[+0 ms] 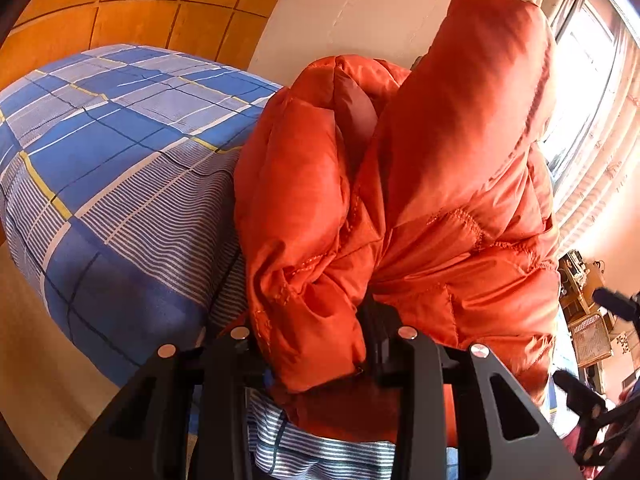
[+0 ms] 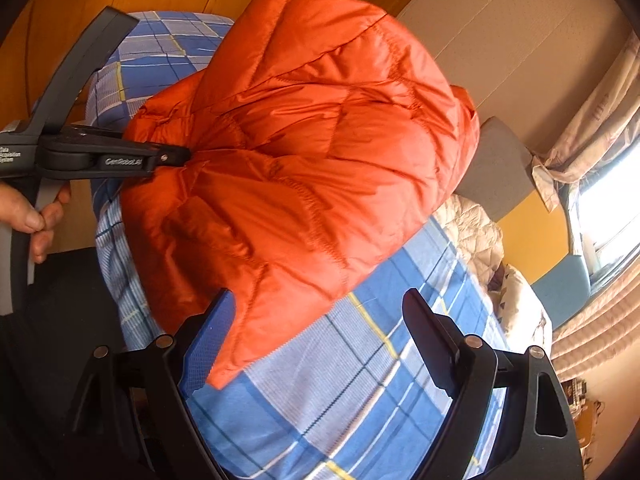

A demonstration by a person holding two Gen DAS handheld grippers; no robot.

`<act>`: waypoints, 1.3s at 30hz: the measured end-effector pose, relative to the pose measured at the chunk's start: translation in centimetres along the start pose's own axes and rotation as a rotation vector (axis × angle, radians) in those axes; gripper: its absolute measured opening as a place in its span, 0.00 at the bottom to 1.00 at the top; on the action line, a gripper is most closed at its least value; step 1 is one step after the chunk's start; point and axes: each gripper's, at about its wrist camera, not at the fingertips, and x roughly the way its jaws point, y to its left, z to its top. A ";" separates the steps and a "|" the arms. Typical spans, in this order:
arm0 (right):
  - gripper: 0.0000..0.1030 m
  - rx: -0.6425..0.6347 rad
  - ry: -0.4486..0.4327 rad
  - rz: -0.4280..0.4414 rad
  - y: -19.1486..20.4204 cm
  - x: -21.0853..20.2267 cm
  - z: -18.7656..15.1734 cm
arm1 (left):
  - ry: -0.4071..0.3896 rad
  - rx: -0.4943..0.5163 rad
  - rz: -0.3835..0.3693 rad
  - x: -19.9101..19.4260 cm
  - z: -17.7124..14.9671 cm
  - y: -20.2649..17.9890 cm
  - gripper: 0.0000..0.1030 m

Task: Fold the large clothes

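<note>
An orange quilted puffer jacket (image 2: 304, 140) lies bunched on a bed with a blue plaid sheet (image 2: 360, 380). In the left wrist view the jacket (image 1: 440, 160) rises in a heap right in front of the camera. My left gripper (image 1: 316, 344) is shut on a thick fold of it, and the fingertips are buried in the fabric. In the right wrist view this left gripper (image 2: 176, 156) pinches the jacket's left side, held by a hand (image 2: 36, 216). My right gripper (image 2: 320, 320) stands open over the sheet. The jacket's lower corner rests against its blue left pad (image 2: 208, 340).
A wooden wardrobe (image 1: 120, 8) stands behind the bed. A padded headboard (image 2: 500, 168) and a crumpled pale quilt (image 2: 480, 232) lie at the bed's far end. A curtained window (image 1: 592, 80) is at the right, with a cluttered shelf (image 1: 580, 280) below it.
</note>
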 end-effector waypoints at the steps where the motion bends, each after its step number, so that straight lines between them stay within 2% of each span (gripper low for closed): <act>1: 0.82 -0.004 -0.001 -0.002 -0.3 0.0 0.1 | 0.001 0.003 -0.002 0.0 0.0 0.0 0.31; 4: 0.82 -0.024 -0.004 -0.023 -1.0 0.1 0.3 | 0.002 0.015 -0.005 0.0 -0.1 0.1 0.31; 8: 0.82 -0.030 -0.008 -0.069 -1.5 0.4 0.6 | -0.024 -0.103 -0.005 0.3 -0.8 0.9 0.31; 12: 0.82 0.027 -0.023 -0.108 -2.0 0.8 0.9 | -0.042 -0.130 0.027 0.4 -1.1 0.4 0.31; 18: 0.82 0.085 -0.013 -0.113 -2.9 1.3 1.7 | -0.041 -0.127 0.041 0.4 -1.1 0.5 0.32; 25: 0.82 0.008 -0.036 -0.170 -3.4 1.9 3.2 | -0.034 -0.105 0.033 0.4 -1.1 0.5 0.32; 27: 0.77 -0.003 -0.046 -0.173 -3.7 2.1 3.7 | -0.033 -0.094 0.034 0.4 -1.1 0.5 0.32; 29: 0.76 -0.023 -0.044 -0.181 -3.9 2.6 4.2 | -0.031 -0.094 0.031 0.4 -1.1 0.5 0.32; 33: 0.68 -0.062 -0.056 -0.171 -4.3 3.5 5.2 | -0.030 -0.083 0.033 0.4 -1.0 0.4 0.32; 39: 0.68 -0.117 -0.091 -0.163 -5.1 3.9 7.2 | -0.023 -0.060 0.032 0.5 -0.8 0.4 0.32</act>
